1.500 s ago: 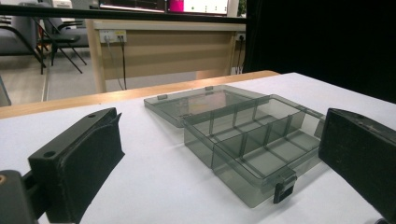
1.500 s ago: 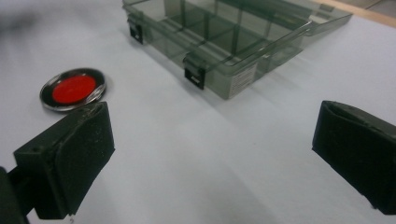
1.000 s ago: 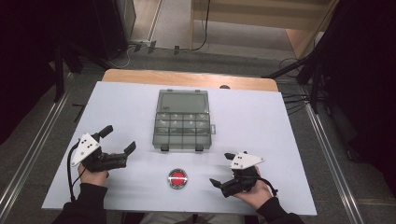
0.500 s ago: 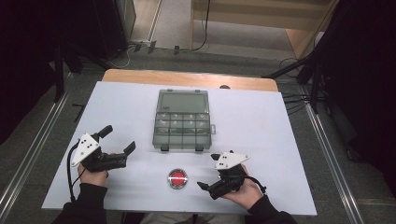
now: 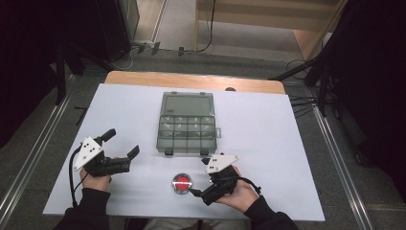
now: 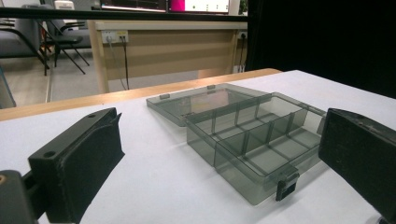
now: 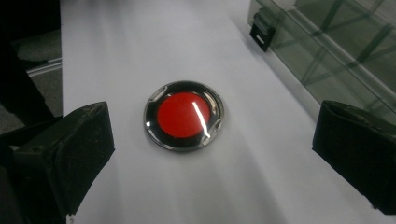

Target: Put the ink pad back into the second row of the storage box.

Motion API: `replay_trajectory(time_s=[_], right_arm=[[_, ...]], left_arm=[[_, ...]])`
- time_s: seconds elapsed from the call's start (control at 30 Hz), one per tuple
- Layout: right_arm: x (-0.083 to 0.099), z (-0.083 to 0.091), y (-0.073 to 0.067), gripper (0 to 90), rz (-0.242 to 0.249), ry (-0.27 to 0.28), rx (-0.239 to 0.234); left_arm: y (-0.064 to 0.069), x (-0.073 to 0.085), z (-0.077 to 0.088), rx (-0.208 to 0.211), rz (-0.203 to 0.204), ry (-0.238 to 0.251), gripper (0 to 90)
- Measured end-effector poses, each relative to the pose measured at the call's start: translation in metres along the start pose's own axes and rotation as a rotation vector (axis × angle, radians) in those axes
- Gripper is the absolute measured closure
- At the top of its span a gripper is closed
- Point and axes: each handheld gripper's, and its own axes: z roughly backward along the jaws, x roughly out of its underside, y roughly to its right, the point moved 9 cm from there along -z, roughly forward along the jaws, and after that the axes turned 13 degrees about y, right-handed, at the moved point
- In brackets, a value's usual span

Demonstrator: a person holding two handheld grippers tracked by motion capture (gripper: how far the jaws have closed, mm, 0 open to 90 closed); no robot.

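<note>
The fingers (image 7: 60, 154) of the right gripper (image 5: 197, 191) stand wide apart and hold nothing. Between them in the right gripper view lies a round red button with a chrome ring (image 7: 183, 115), flat on the white tabletop (image 5: 268, 124). In the high view this button sits near the front edge, about the middle of it, and the right gripper points toward it from the right, its tips just beside the ring but not touching it. The button is round, so it has no long axis to align with.

The left gripper (image 5: 122, 151) rests near the front left corner, well apart from the button. Its jaws are also spread wide and empty. They look toward the grey transparent compartment box (image 6: 254, 140), which lies open at the middle of the tabletop, its lid folded back toward the far edge. All compartments that I can see are empty.

I judge that the right hand (image 5: 239, 194) is much nearer to the button, so the next move probably belongs to it.
</note>
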Motion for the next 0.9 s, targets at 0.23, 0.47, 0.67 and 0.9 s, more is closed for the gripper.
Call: replay_trajectory(time_s=[0.23, 0.47, 0.67, 0.9], right_arm=[[-0.003, -0.016, -0.007, 0.0, 0.028, -0.033, -0.037], [-0.001, -0.030, -0.011, 0.0, 0.051, -0.065, -0.054], [0.004, -0.039, -0.015, 0.0, 0.084, -0.099, -0.067], [0.011, -0.051, -0.016, 0.9, 0.101, -0.144, -0.078]], left_arm=[[0.001, 0.001, 0.000, 0.005, 0.000, -0.005, 0.0], [0.001, 0.001, 0.000, 0.006, 0.004, -0.004, 0.0], [0.001, 0.000, -0.001, 0.007, 0.008, -0.002, 0.0], [0.001, 0.000, 0.000, 0.008, 0.007, -0.002, 0.0]])
